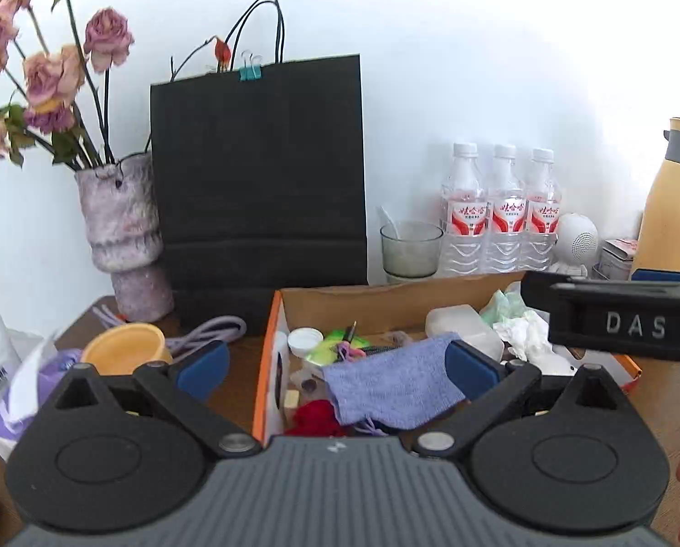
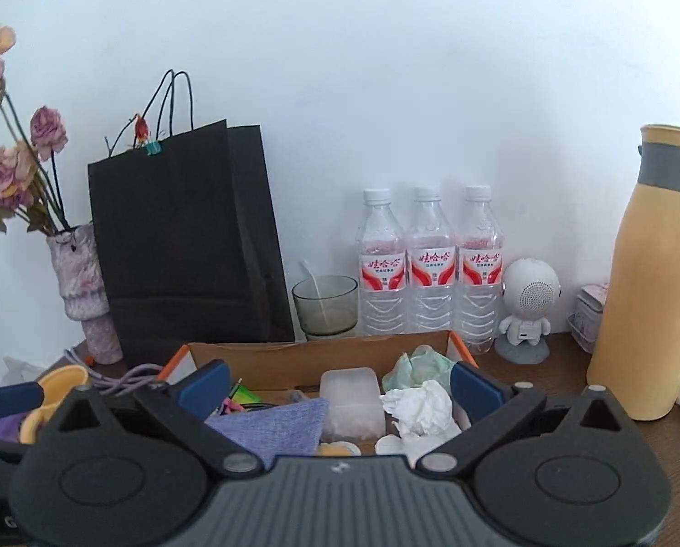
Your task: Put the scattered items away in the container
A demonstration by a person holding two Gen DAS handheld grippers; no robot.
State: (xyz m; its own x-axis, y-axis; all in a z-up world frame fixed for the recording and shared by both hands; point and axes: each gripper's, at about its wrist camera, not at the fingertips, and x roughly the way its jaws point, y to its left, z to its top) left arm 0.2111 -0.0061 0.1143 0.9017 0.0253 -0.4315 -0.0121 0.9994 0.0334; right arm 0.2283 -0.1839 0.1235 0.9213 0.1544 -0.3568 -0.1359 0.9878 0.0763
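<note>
On the table (image 2: pixel 563 374), the cardboard box (image 1: pixel 385 296) holds a blue cloth (image 1: pixel 385 387); both fingers apart, empty.

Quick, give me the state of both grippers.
Left gripper: open, holding nothing, above the box.
Right gripper: open, holding nothing, also facing the box.

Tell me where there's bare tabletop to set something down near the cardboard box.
Bare wood shows between the orange-edged cardboard box and the small yellow bowl, though a lilac cord lies at its back. Another free patch lies between the white speaker figure and the tall yellow flask. The box itself and the back row by the wall are crowded.
</note>
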